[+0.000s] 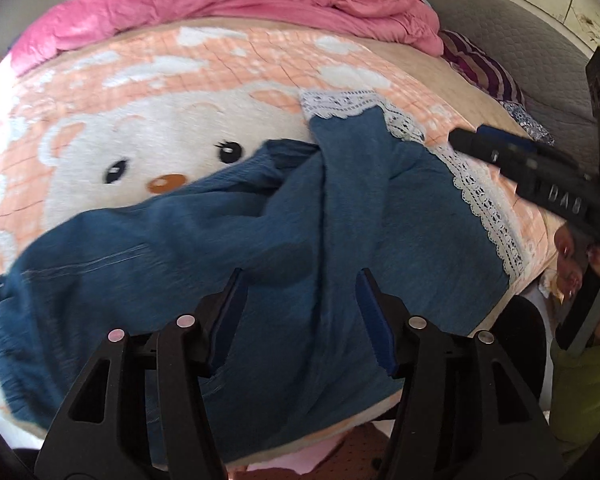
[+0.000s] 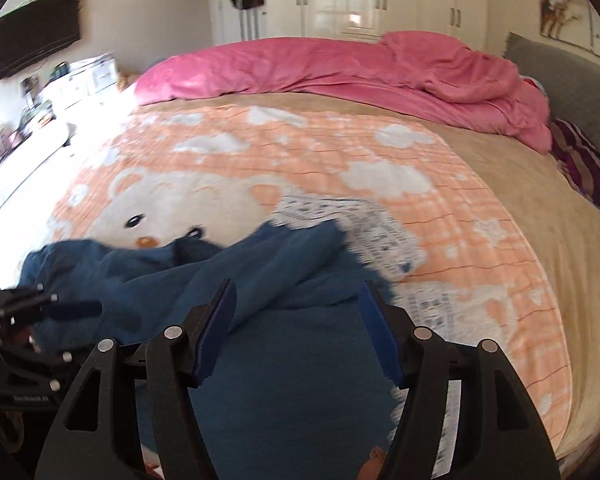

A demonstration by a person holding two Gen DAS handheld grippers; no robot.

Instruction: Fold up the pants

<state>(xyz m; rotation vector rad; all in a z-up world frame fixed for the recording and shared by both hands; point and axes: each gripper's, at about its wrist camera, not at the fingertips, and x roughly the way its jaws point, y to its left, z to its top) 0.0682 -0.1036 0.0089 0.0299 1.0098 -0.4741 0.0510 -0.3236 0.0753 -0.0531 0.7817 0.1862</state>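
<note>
The blue pants (image 1: 228, 240) lie bunched up on the bed, on top of a peach blanket (image 1: 148, 80) with a big white bear face (image 1: 148, 148) on it. The pants have white lace trim (image 1: 488, 208) along one edge (it looks like the leg ends), and the lace lies flat on the blanket. One leg is folded over the other, so the cloth makes thick rolls in the middle.

The left gripper (image 1: 300, 312) hangs over the pants with its jaws about half open. Nothing is between them; only the blue cloth lies underneath. The right gripper (image 2: 298, 320) also hangs over the pants, with its jaws apart and nothing in them. In the left wrist view the right gripper shows at the right side, held by a hand (image 1: 580, 276) with painted nails.

A pink quilt (image 2: 340, 68) is heaped at the far side of the bed. A striped pillow (image 2: 588, 168) lies by the grey headboard (image 2: 572, 68).
</note>
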